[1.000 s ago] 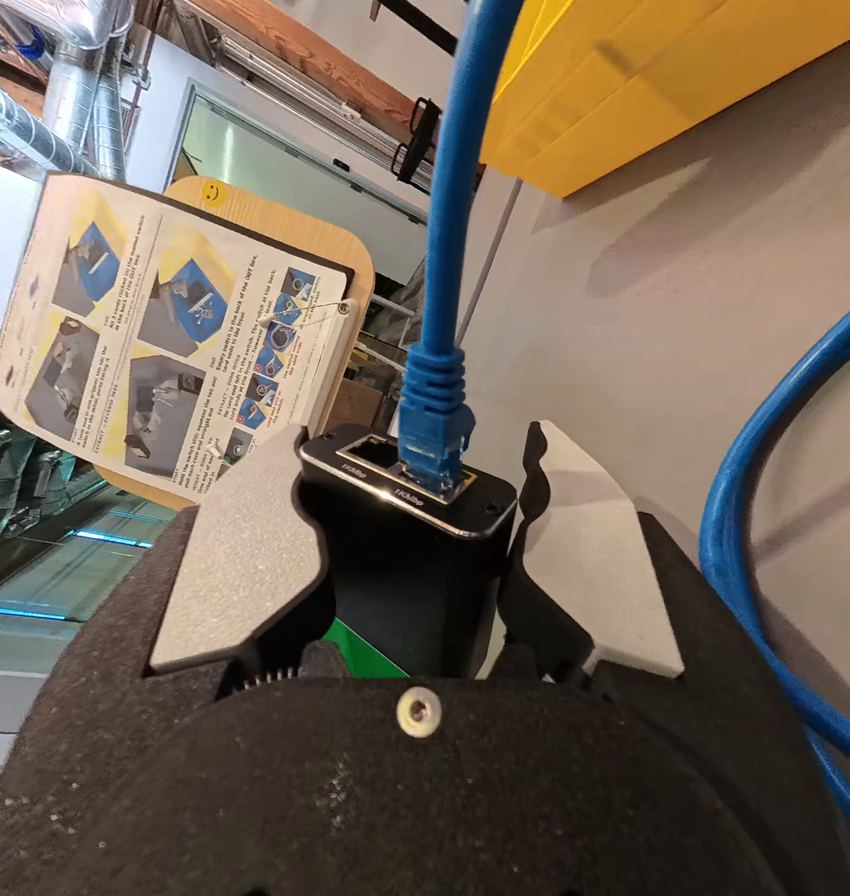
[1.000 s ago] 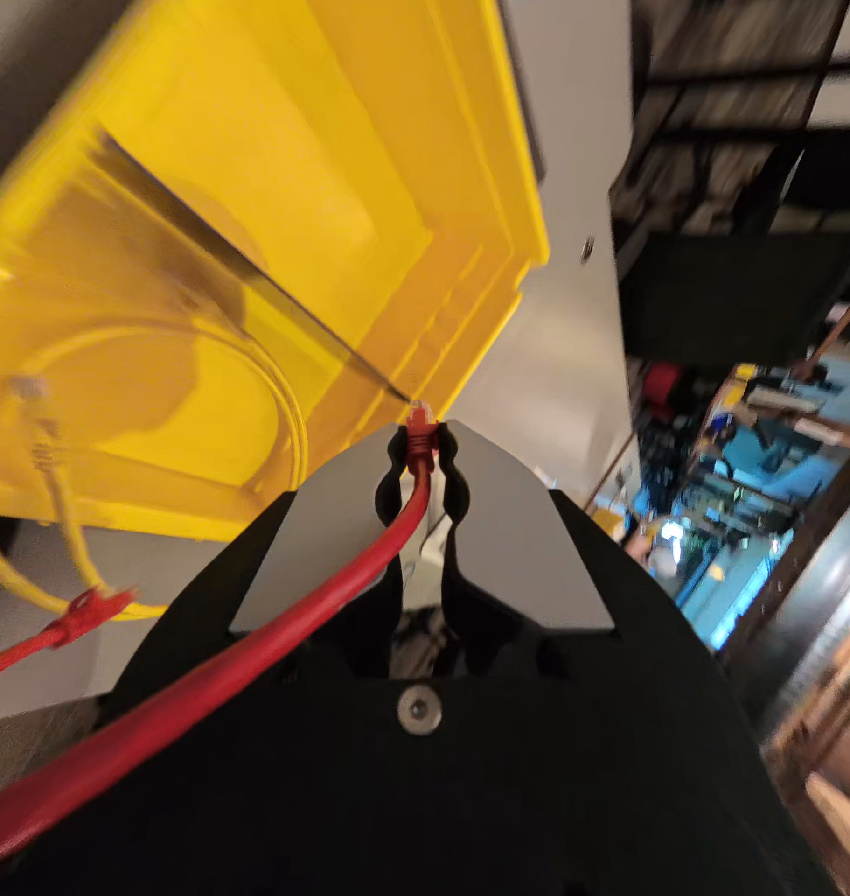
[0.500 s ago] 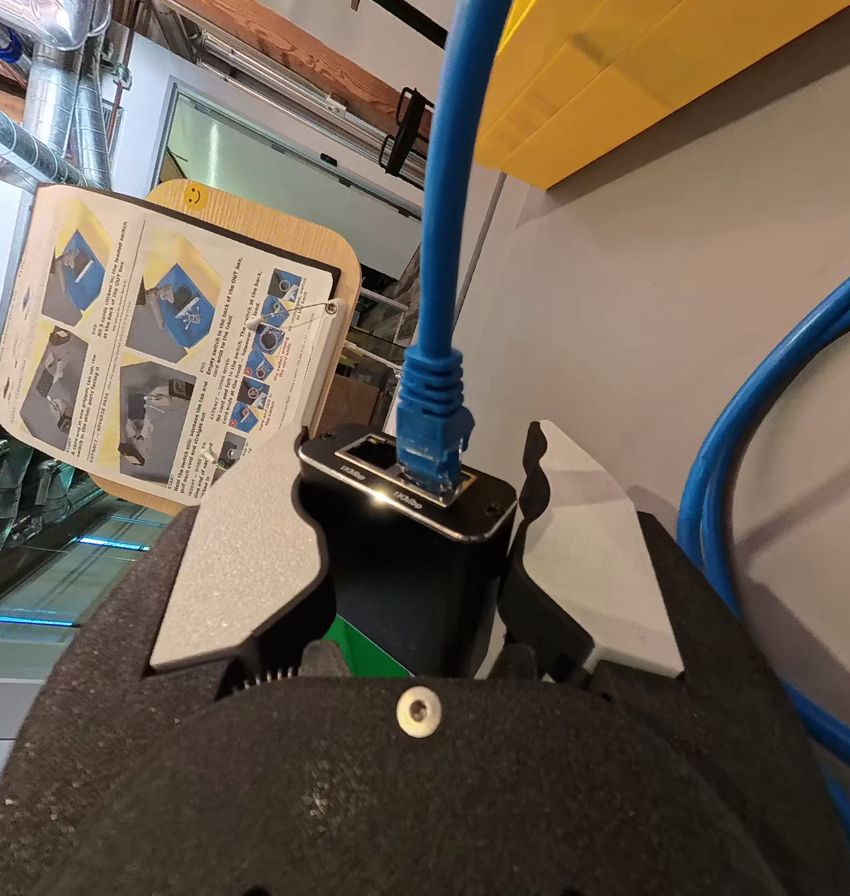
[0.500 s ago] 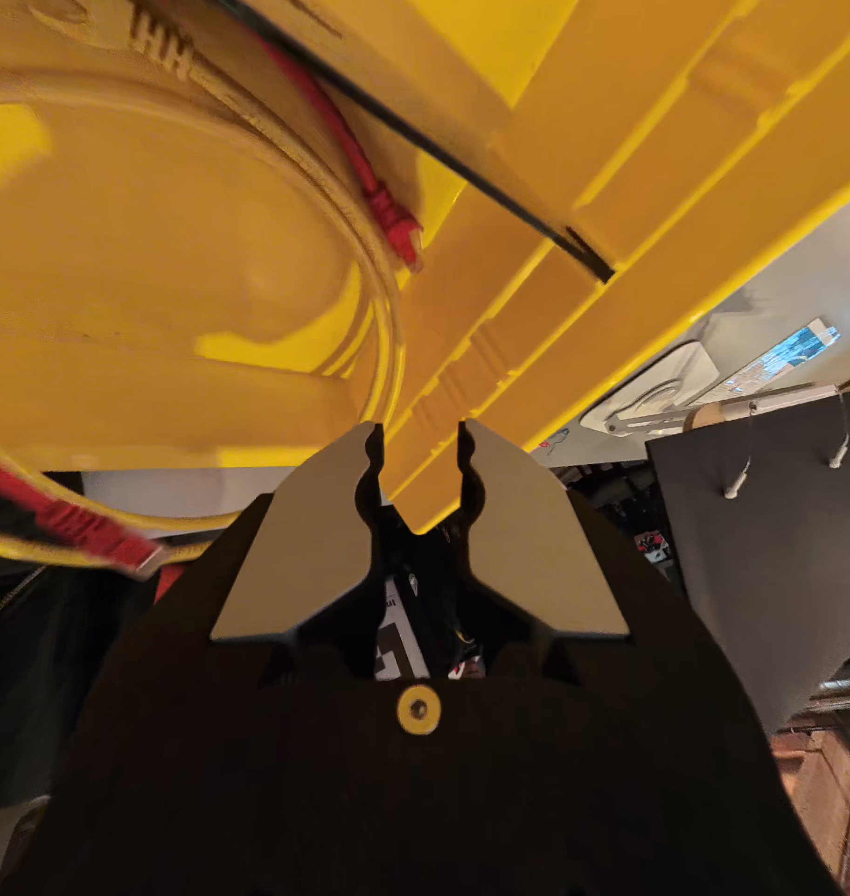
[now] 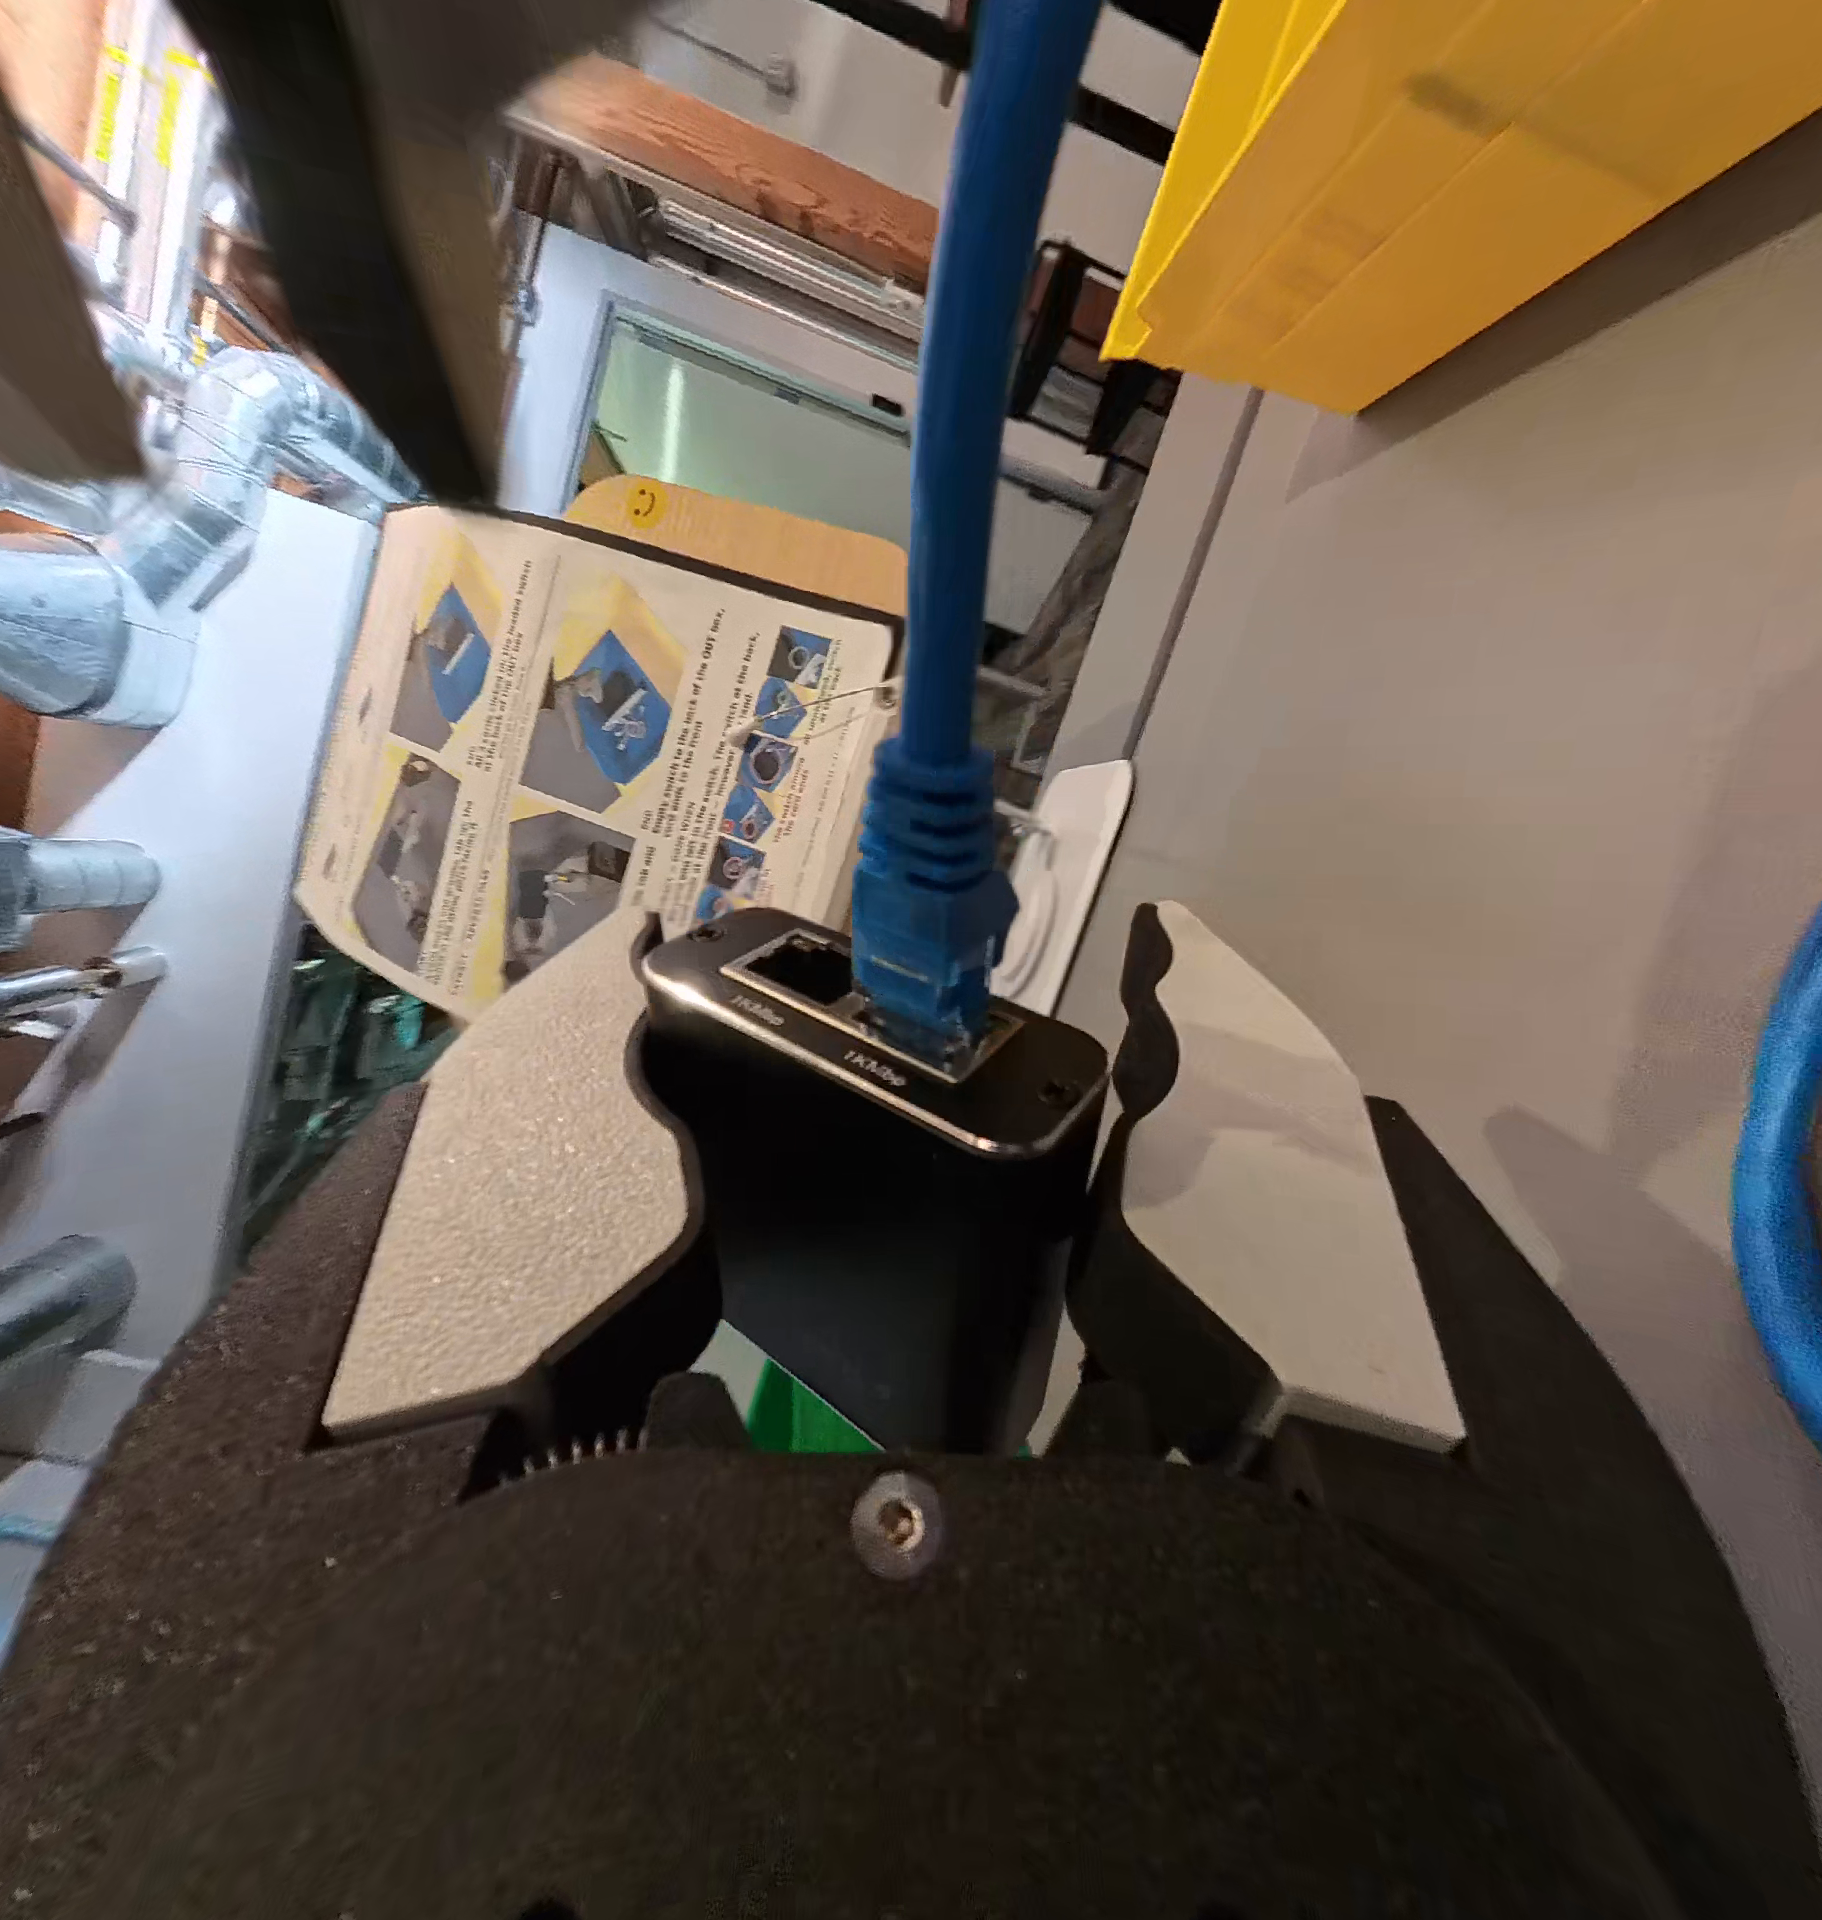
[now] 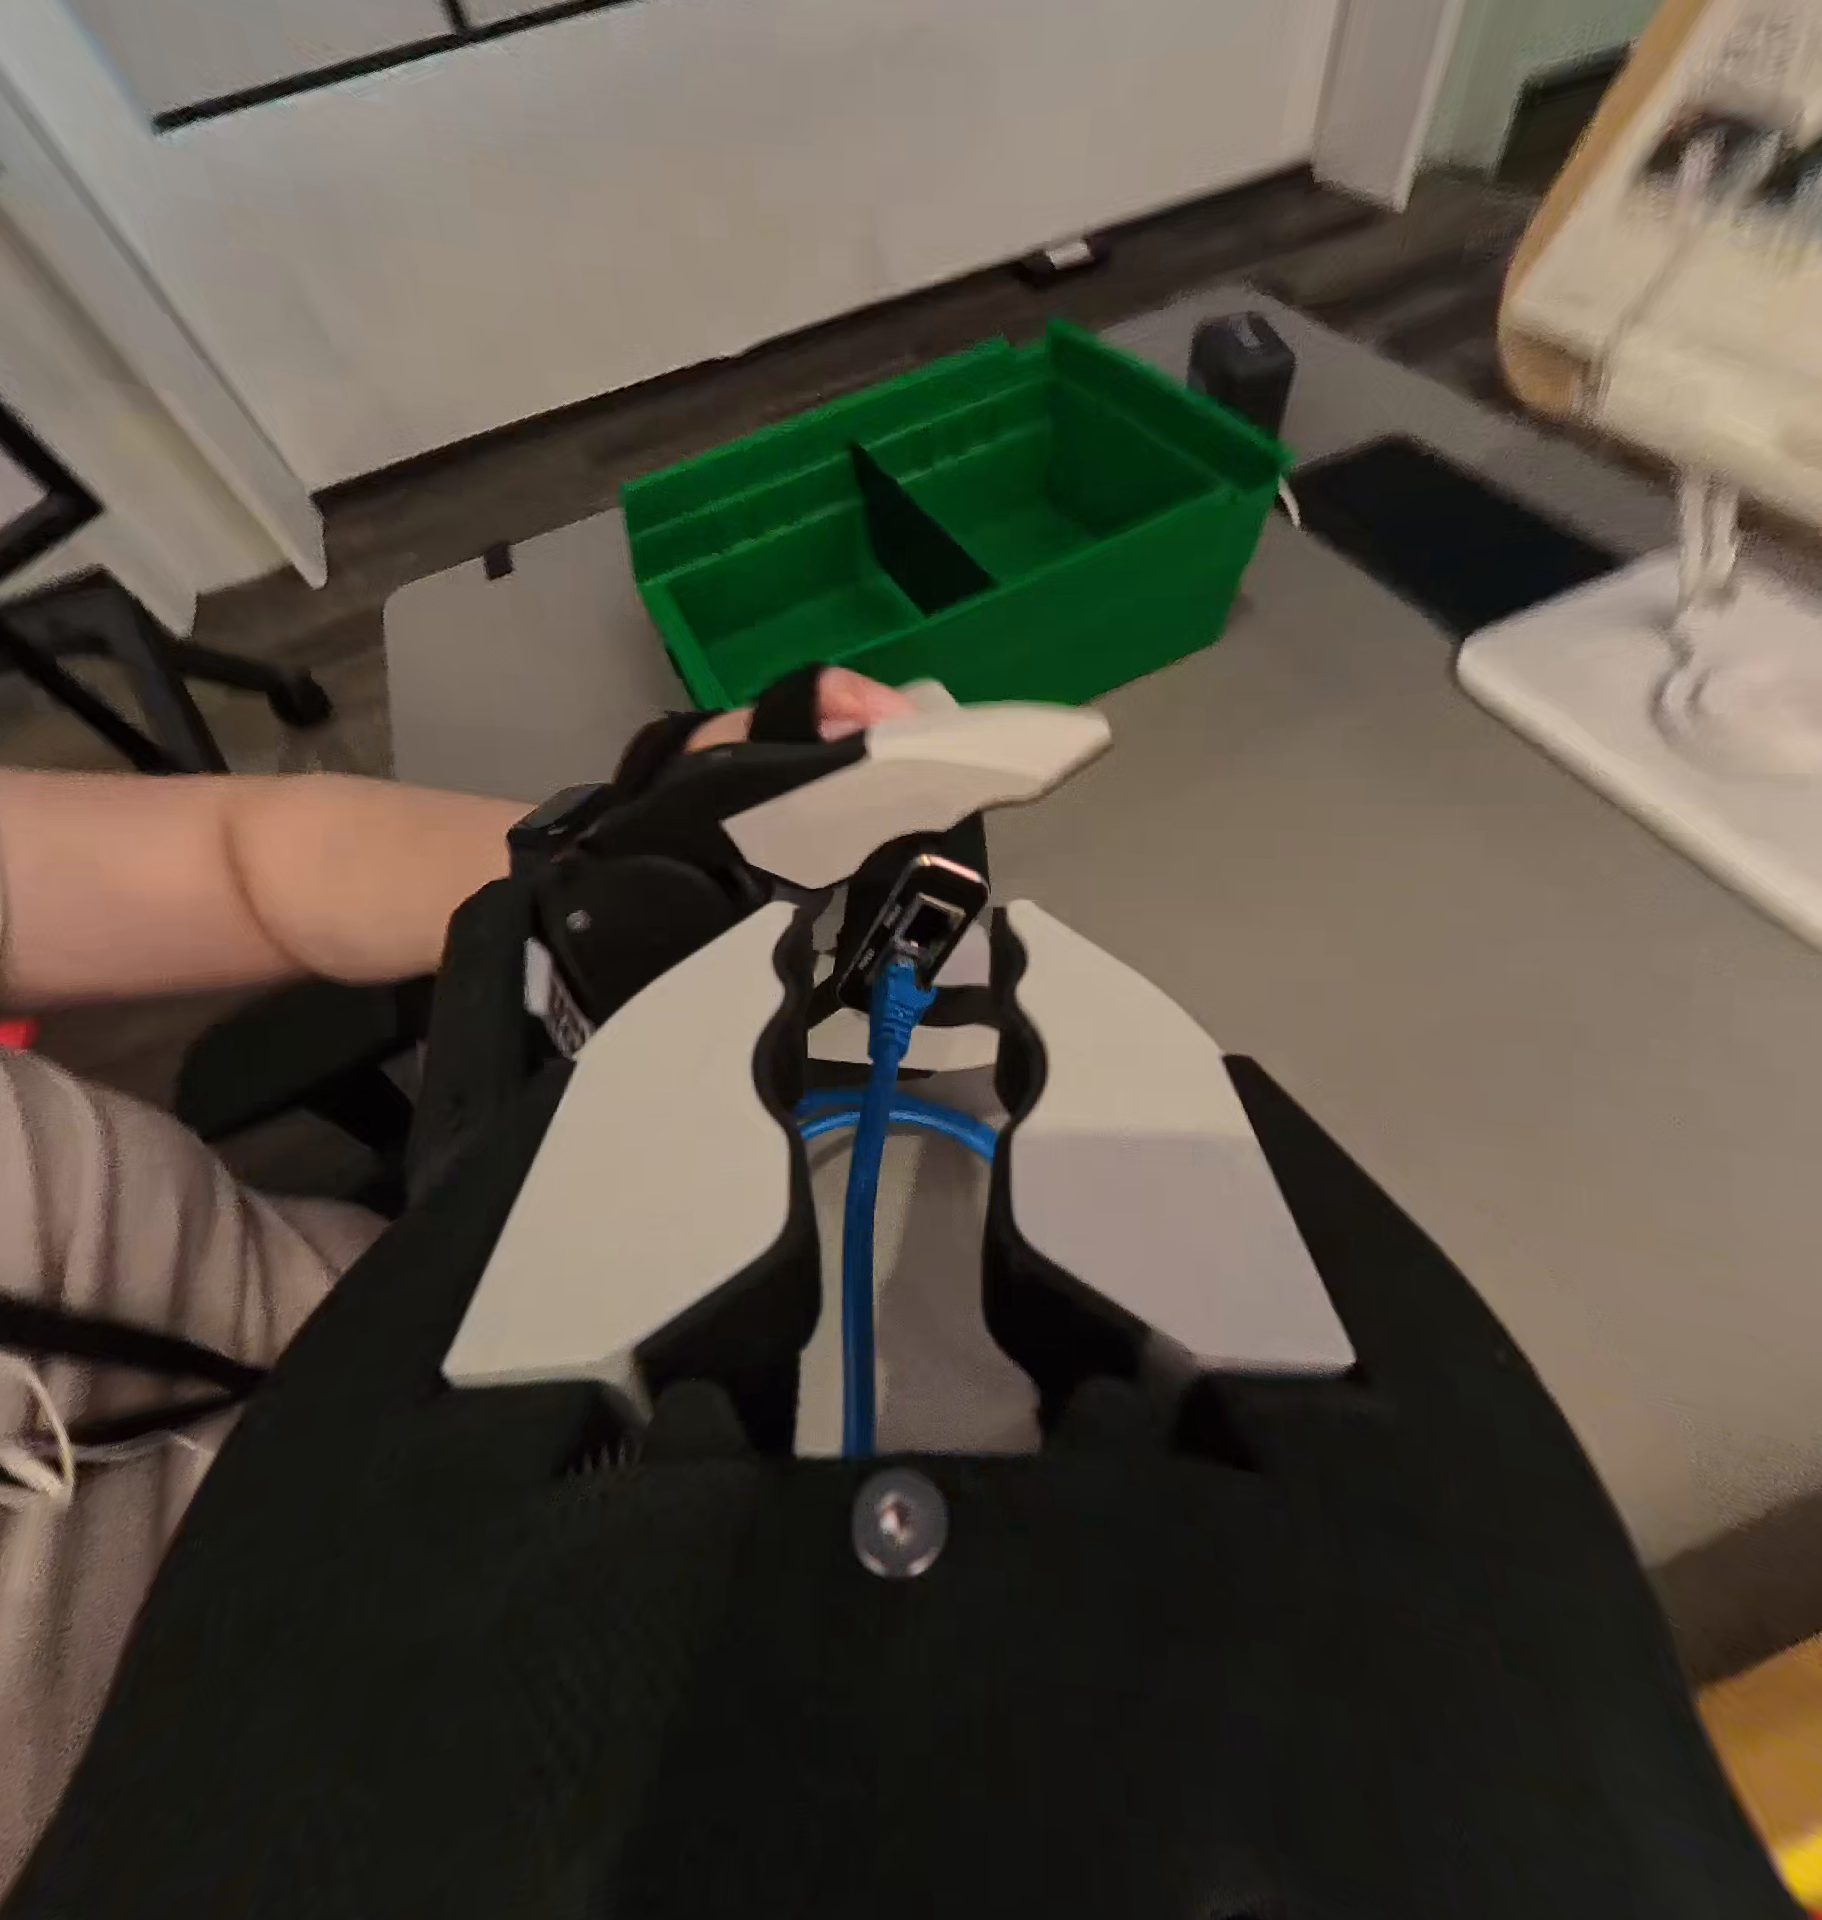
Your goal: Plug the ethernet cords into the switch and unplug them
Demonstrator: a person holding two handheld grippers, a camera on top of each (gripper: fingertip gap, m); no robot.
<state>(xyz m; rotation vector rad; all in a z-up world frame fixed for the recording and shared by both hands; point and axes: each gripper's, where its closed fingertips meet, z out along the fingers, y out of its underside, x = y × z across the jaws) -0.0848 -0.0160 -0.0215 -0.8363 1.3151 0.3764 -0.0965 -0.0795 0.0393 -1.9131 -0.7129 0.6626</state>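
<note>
My left gripper (image 5: 902,925) is shut on the black switch (image 5: 876,1101) and holds it up off the table. A blue ethernet plug (image 5: 928,914) sits in one port; the port beside it (image 5: 787,961) is empty. In the right wrist view the switch (image 6: 917,899) is just beyond my right gripper (image 6: 896,920), with one left finger (image 6: 928,769) above it. My right gripper is open. The blue cord (image 6: 860,1247) runs between its fingers without touching either pad, up to the plug (image 6: 902,1003).
A green divided bin (image 6: 990,623) stands on the grey table (image 6: 1302,935) beyond the switch. A yellow bin (image 5: 1458,187) is at the upper right. An instruction sheet on a clipboard (image 5: 595,748) stands on a white base (image 6: 1665,727). A person's arm (image 6: 263,873) comes in from the left.
My right gripper was shut on a red plug, opened and left it at the yellow bin, then swung over to the switch and now straddles the blue cord. The left gripper kept holding the switch.
</note>
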